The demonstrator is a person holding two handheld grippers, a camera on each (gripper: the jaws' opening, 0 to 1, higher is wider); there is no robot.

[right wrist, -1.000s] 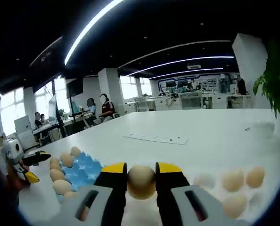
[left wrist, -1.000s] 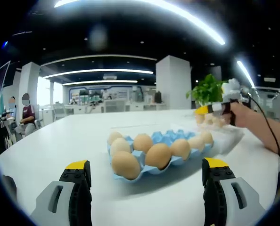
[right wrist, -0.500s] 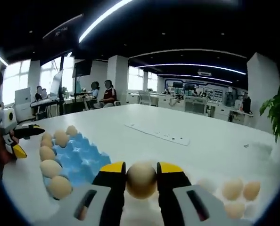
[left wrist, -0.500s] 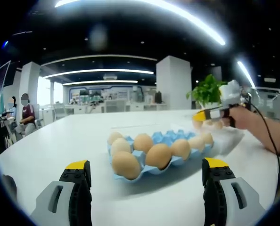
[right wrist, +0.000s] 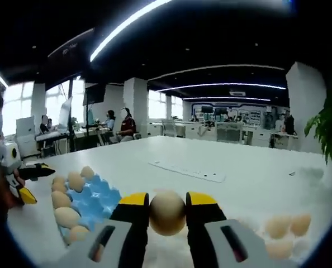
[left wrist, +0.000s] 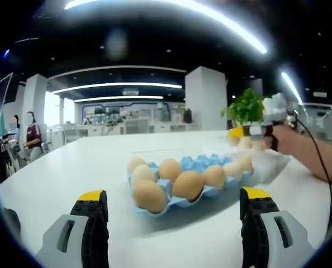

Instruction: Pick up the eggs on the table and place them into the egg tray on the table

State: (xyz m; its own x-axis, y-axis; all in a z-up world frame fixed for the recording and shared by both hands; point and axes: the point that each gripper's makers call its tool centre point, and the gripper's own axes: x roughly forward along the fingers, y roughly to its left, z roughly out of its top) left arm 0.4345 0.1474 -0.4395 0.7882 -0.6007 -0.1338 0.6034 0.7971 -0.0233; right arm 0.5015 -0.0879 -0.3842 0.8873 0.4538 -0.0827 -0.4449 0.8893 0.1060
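A wide white table [left wrist: 71,167] is stretching across both views, sitting in a large open office. On it a blue egg tray [left wrist: 202,167] is lying, seen close ahead in the left gripper view and off to the lower left in the right gripper view [right wrist: 96,201]. Tan eggs [left wrist: 188,184] are sitting in the tray's near cells (the far cells are showing bare blue). A green plant [left wrist: 245,107] is standing at the far right of the table in the left gripper view.

The left gripper [left wrist: 174,223] is hovering low over the table in front of the tray, its yellow-tipped jaws standing wide apart with nothing between them. The right gripper [right wrist: 167,215] is clamping one egg [right wrist: 167,212] between its jaws, raised above the table to the right of the tray. More loose eggs [right wrist: 289,226] are lying on the table to the lower right in the right gripper view, though they are looking blurred.

In the left gripper view, the right gripper [left wrist: 250,132] is showing beyond the tray, gripped by a hand [left wrist: 286,139].
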